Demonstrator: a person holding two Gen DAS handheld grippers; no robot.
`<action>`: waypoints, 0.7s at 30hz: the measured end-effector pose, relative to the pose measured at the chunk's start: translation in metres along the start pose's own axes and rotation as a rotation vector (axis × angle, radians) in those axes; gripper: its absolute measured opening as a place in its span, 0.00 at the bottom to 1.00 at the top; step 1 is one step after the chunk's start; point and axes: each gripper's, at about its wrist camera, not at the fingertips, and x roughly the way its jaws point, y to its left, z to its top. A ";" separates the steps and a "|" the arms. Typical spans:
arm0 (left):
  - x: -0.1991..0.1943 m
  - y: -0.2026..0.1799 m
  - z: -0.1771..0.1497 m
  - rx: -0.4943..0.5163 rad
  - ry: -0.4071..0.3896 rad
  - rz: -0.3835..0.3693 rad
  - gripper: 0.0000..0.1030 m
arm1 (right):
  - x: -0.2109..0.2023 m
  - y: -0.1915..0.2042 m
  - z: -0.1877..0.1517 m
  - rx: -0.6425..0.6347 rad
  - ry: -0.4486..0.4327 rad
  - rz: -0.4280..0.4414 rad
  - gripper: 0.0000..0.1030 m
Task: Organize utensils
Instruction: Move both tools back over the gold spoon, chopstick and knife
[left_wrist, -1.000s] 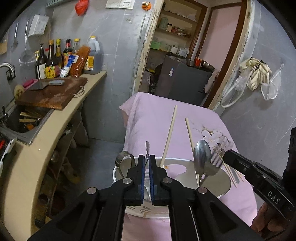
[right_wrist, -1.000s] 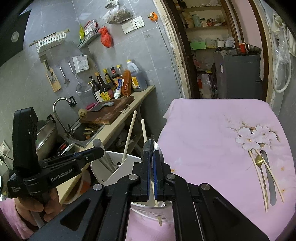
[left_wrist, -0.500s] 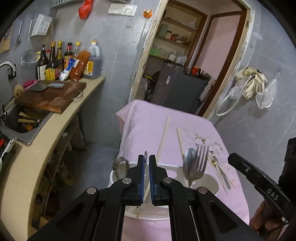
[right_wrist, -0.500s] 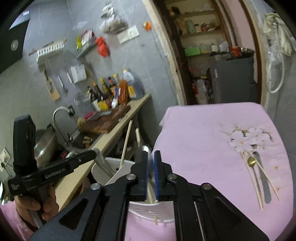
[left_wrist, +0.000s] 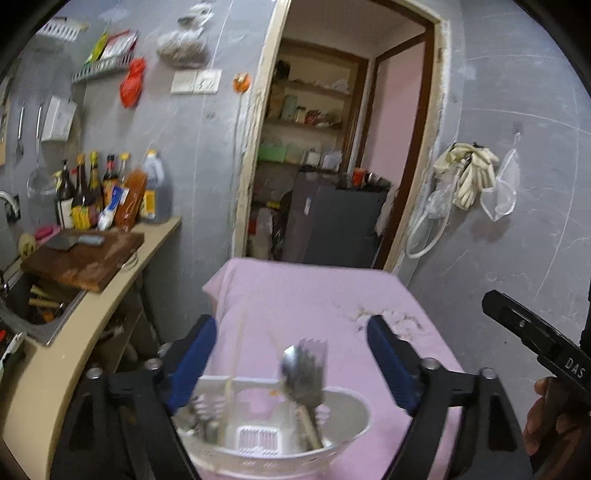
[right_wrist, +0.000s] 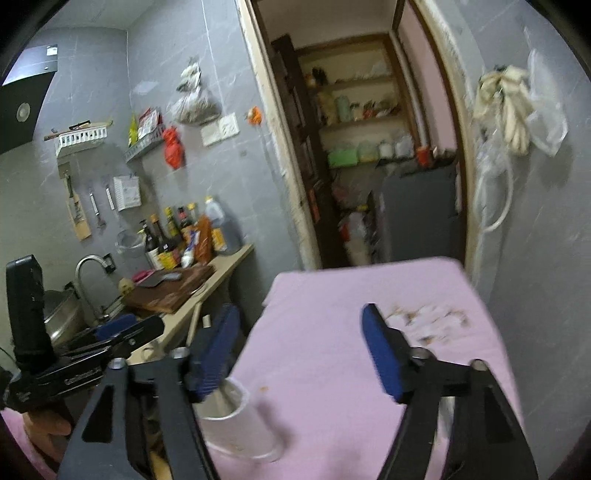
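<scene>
Left wrist: utensil holder (left_wrist: 273, 443) between splayed fingers (left_wrist: 190, 365).

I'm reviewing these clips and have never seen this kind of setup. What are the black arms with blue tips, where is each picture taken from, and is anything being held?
There is no robot: a person holds a handheld two-finger gripper in each hand, each with a wide-angle camera looking along its fingers. The left wrist view shows the left gripper with its blue pads spread wide, holding nothing. Below it a white utensil basket stands on a table with a pink cloth; a spoon and a fork stand in it. The right wrist view shows the right gripper, also open and empty, above the same cloth. A kitchen counter runs along the left. Both pictures are motion-blurred.
</scene>
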 end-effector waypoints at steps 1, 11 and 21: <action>0.000 -0.006 0.001 0.001 -0.020 0.004 0.90 | -0.005 -0.006 0.002 -0.008 -0.022 -0.013 0.71; 0.016 -0.068 -0.001 0.012 -0.101 0.014 0.99 | -0.035 -0.068 0.022 -0.073 -0.118 -0.152 0.93; 0.054 -0.124 -0.013 0.024 -0.063 0.043 0.99 | -0.022 -0.138 0.029 -0.081 -0.068 -0.178 0.97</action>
